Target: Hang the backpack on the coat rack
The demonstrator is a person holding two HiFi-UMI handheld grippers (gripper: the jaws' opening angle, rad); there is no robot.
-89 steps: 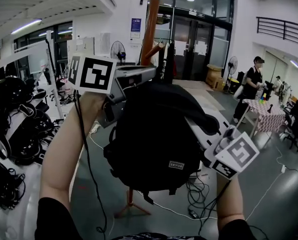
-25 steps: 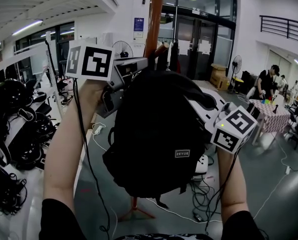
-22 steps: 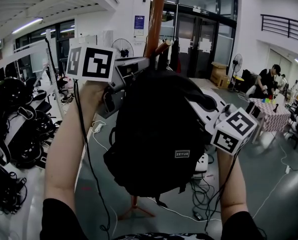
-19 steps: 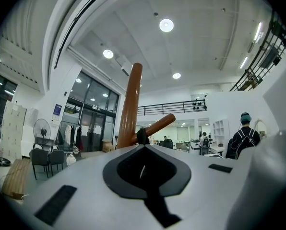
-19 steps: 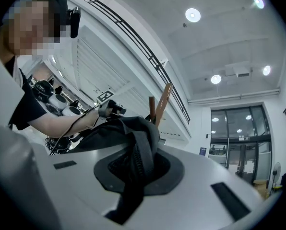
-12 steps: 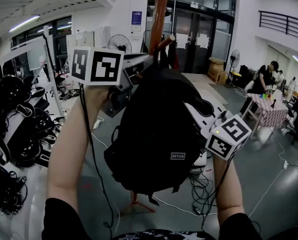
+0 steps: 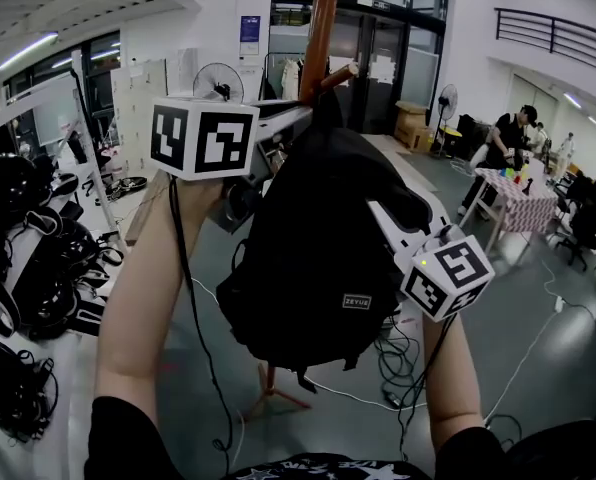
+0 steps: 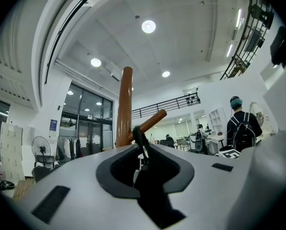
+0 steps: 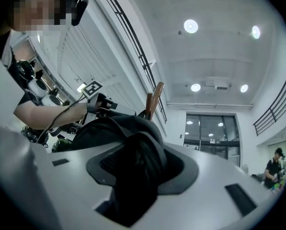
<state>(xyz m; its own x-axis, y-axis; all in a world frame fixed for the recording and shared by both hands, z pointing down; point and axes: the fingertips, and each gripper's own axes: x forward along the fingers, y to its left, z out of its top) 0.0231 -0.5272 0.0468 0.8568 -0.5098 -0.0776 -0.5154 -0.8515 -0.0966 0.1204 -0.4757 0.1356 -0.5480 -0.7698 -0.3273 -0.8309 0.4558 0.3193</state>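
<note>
The black backpack (image 7: pixel 318 258) and both grippers are now sitting closer to the coat rack (image 7: pixel 324 28) than in the earlier frames, and the bag's top is meeting the slanted peg (image 7: pixel 340 74). The bag is hanging in mid-air in front of the brown pole. Its thin top loop (image 8: pixel 139 138) is running up to where peg and pole join; whether the loop is already bearing weight there cannot be told.

Open grey floor (image 7: pixel 538 368) is spreading to the right of the rack's splayed feet (image 7: pixel 268 393), with loose cables (image 7: pixel 398 368) trailing beside them. A long table (image 7: pixel 8 438) of dark gear is crowding the left edge. A checked-cloth table (image 7: pixel 513 193) and a standing person (image 7: pixel 513 133) are keeping well apart at the right.

Both forearms are reaching up and forward. The left forearm (image 7: pixel 153 268) is lifting the left gripper (image 8: pixel 144 169) level at the bag's top. The right gripper (image 9: pixel 136 171) is tilting slightly upward at the bag's shoulder.

The left jaws have just been opening, slackened with the loop lying between them. The right jaws have just been opening too, parted with the padded black fabric bulging in their gap.

The bag is rounded, matte cloth with a small label. The pole and peg are smooth round wood. The grippers are pale hard plastic, each carrying a cube of square markers.
</note>
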